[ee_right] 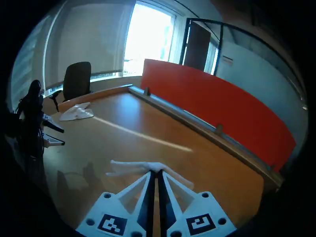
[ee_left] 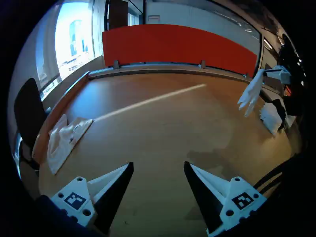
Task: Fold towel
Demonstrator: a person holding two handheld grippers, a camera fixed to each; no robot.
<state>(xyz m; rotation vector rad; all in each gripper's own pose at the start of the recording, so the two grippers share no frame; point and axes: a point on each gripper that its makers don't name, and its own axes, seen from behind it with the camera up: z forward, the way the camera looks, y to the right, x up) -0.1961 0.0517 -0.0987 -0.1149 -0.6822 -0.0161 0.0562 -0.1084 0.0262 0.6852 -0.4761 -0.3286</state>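
The towel (ee_right: 132,166) is being gripped by the right gripper (ee_right: 157,172), fingers closed on it, long axis crosswise, seemingly hanging clear of the worktop (ee_right: 118,138). The left gripper (ee_left: 158,163) is being held wide open, empty, well apart. Bare worktop is being offered between; folded cloths (ee_left: 65,138) are lying at its far-left edge.

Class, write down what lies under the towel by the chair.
The towel rests on the wooden table, close to its edge. The patch of table directly beneath it, and anything between its folds, is covered.
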